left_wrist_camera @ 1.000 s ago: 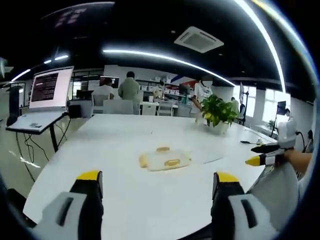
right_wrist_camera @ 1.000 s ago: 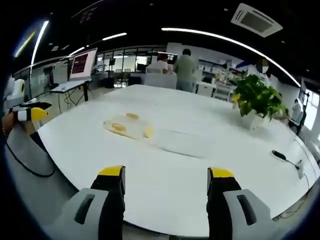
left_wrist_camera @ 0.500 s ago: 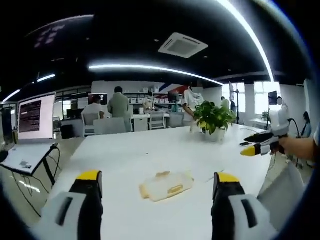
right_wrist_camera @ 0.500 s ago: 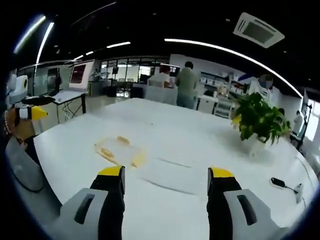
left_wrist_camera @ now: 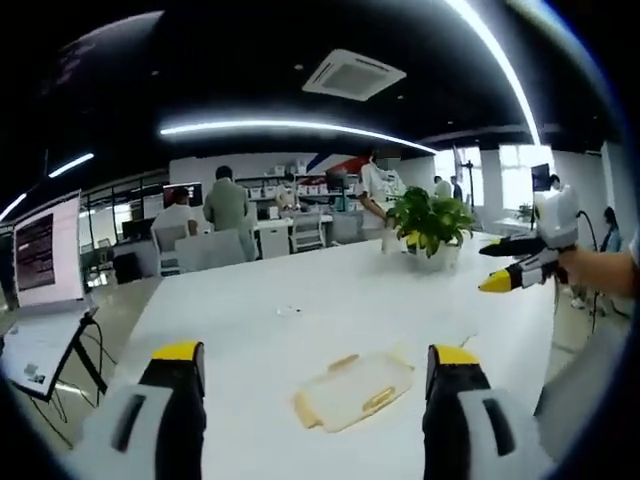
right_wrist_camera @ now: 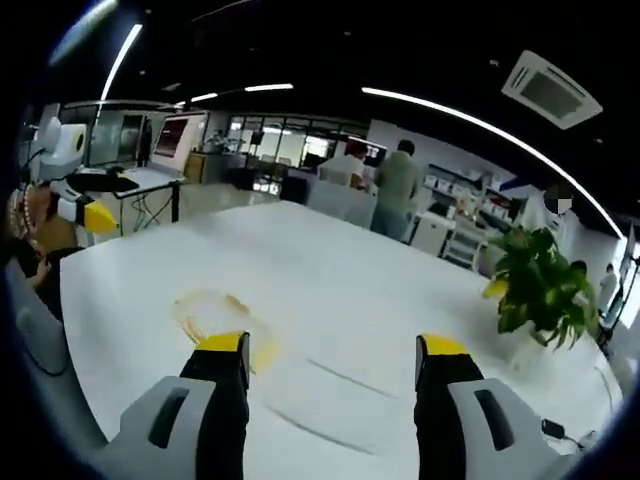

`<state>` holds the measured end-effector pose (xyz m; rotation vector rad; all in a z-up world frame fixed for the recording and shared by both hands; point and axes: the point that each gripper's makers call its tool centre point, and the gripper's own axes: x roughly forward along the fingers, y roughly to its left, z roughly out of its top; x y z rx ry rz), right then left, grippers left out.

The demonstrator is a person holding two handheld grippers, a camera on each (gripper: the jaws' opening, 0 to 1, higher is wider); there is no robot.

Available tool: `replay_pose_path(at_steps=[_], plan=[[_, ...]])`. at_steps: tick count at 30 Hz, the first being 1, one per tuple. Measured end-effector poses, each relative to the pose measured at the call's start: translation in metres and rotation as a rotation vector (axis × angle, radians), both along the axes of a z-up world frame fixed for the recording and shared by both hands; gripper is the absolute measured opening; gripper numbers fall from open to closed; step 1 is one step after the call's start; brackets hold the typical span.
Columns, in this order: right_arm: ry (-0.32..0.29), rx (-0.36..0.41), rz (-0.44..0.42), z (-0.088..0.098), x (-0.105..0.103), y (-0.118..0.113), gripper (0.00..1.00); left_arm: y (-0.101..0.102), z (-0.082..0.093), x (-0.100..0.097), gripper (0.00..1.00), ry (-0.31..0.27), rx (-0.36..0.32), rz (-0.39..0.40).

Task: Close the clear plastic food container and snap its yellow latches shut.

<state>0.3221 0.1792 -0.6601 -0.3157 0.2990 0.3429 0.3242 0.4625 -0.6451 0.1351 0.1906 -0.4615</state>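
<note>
While container (left_wrist_camera: 354, 390) is lying on counter (left_wrist_camera: 250, 320), left gripper (left_wrist_camera: 310, 370) and right gripper (right_wrist_camera: 333, 360) are hovering spread, holding nothing.

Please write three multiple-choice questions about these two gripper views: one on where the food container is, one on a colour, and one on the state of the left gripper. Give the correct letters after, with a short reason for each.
1. Where is the clear food container?
A. On the white table, between the left gripper's jaws as seen in the left gripper view
B. Beside the potted plant, touching its pot
C. Held up in the right gripper

2. What colour are the latches on the container?
A. Blue
B. Yellow
C. Red

3. What is the state of the left gripper?
A. Shut on the container
B. Shut on a latch
C. Open, holding nothing

Answers:
1. A, it lies flat on the table, apart from the potted plant.
2. B, the tabs along its edges are yellow.
3. C, its jaws stand wide apart with the container lying untouched between them.
</note>
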Motion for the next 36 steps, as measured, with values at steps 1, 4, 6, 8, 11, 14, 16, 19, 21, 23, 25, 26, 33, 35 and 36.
replay_pose_path(at_steps=[1, 4, 6, 8, 11, 14, 16, 19, 21, 23, 25, 26, 33, 35, 36], plan=[[0.001, -0.007, 0.009, -0.001, 0.004, 0.001, 0.64, -0.001, -0.003, 0.006, 0.89, 0.004, 0.016, -0.005], [0.005, -0.052, 0.053, -0.004, 0.015, 0.009, 0.64, -0.006, -0.013, 0.023, 0.89, 0.028, 0.057, -0.034], [0.012, -0.095, 0.078, -0.009, 0.024, 0.013, 0.64, -0.009, -0.024, 0.030, 0.90, 0.055, 0.098, -0.059], [0.025, -0.138, 0.108, -0.016, 0.032, 0.017, 0.64, -0.011, -0.041, 0.038, 0.91, 0.091, 0.173, -0.081], [0.036, -0.206, 0.159, -0.027, 0.042, 0.024, 0.63, -0.015, -0.060, 0.048, 0.91, 0.108, 0.267, -0.110], [0.064, -0.296, 0.228, -0.044, 0.051, 0.034, 0.63, -0.019, -0.071, 0.054, 0.90, 0.120, 0.304, -0.133], [0.073, -0.341, 0.257, -0.052, 0.056, 0.039, 0.63, -0.019, -0.081, 0.060, 0.90, 0.135, 0.354, -0.152], [0.090, -0.438, 0.332, -0.067, 0.064, 0.049, 0.63, -0.015, -0.090, 0.071, 0.90, 0.120, 0.453, -0.178], [0.099, -0.518, 0.364, -0.076, 0.071, 0.052, 0.63, -0.012, -0.101, 0.076, 0.90, 0.143, 0.524, -0.209], [0.101, -0.570, 0.425, -0.084, 0.074, 0.061, 0.64, -0.008, -0.109, 0.083, 0.90, 0.154, 0.580, -0.234], [0.111, -0.602, 0.471, -0.091, 0.077, 0.067, 0.62, -0.004, -0.118, 0.088, 0.89, 0.168, 0.666, -0.267], [0.117, -0.618, 0.487, -0.094, 0.078, 0.069, 0.61, -0.004, -0.120, 0.089, 0.89, 0.163, 0.711, -0.292], [0.225, -0.750, 0.639, -0.127, 0.085, 0.077, 0.67, -0.010, -0.147, 0.094, 0.87, 0.183, 0.934, -0.484], [0.274, -0.791, 0.681, -0.140, 0.085, 0.075, 0.76, -0.012, -0.154, 0.094, 0.87, 0.195, 0.968, -0.553], [0.287, -0.790, 0.723, -0.146, 0.083, 0.079, 0.78, -0.011, -0.158, 0.093, 0.88, 0.208, 0.995, -0.582]])
